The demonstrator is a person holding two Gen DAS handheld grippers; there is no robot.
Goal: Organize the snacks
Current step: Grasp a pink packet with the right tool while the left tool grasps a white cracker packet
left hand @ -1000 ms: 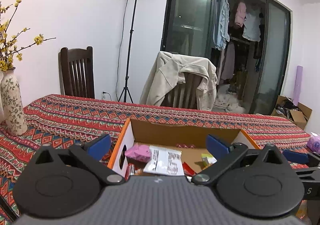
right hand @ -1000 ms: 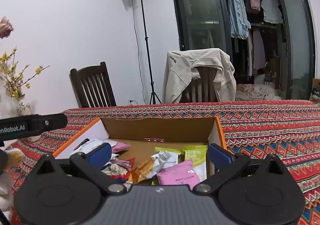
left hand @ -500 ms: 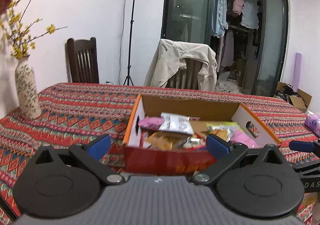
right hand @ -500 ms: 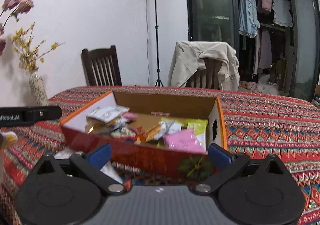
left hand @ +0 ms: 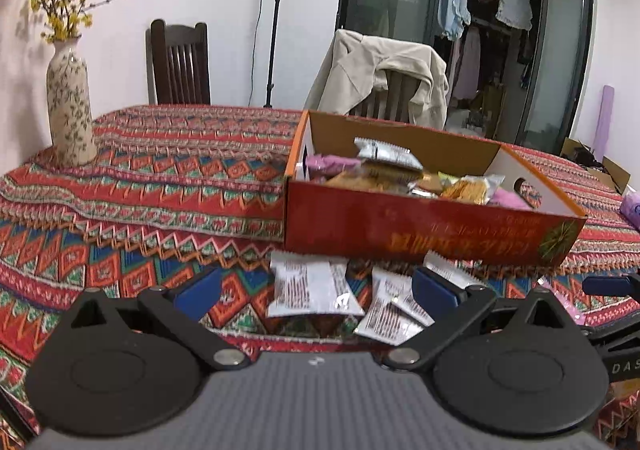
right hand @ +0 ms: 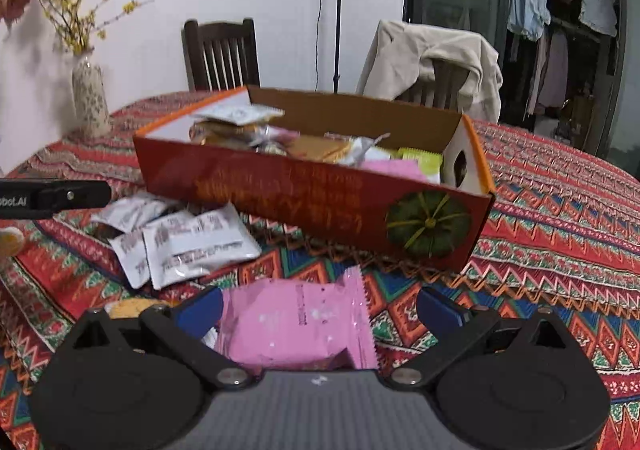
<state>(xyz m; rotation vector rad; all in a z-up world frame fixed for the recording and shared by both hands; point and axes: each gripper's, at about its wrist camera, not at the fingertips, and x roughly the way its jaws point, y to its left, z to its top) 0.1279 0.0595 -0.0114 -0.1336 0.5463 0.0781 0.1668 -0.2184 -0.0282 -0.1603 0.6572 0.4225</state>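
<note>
A red and orange cardboard box [left hand: 424,234] [right hand: 304,201] stands on the patterned tablecloth and holds several snack packets. White packets [left hand: 308,288] [right hand: 192,238] lie on the cloth in front of it. A pink packet [right hand: 296,324] lies between the open fingers of my right gripper [right hand: 318,306], near the camera. My left gripper [left hand: 316,290] is open and empty, above the white packets in front of the box.
A patterned vase [left hand: 70,109] with yellow flowers stands at the table's left. Two chairs [left hand: 180,63] stand behind the table, one draped with a beige jacket [left hand: 384,77]. The left gripper's arm [right hand: 52,197] shows at the right view's left edge.
Both grippers have drawn back and up from the box. Earlier they were over its near wall; now the whole box front and loose packets before it show.
</note>
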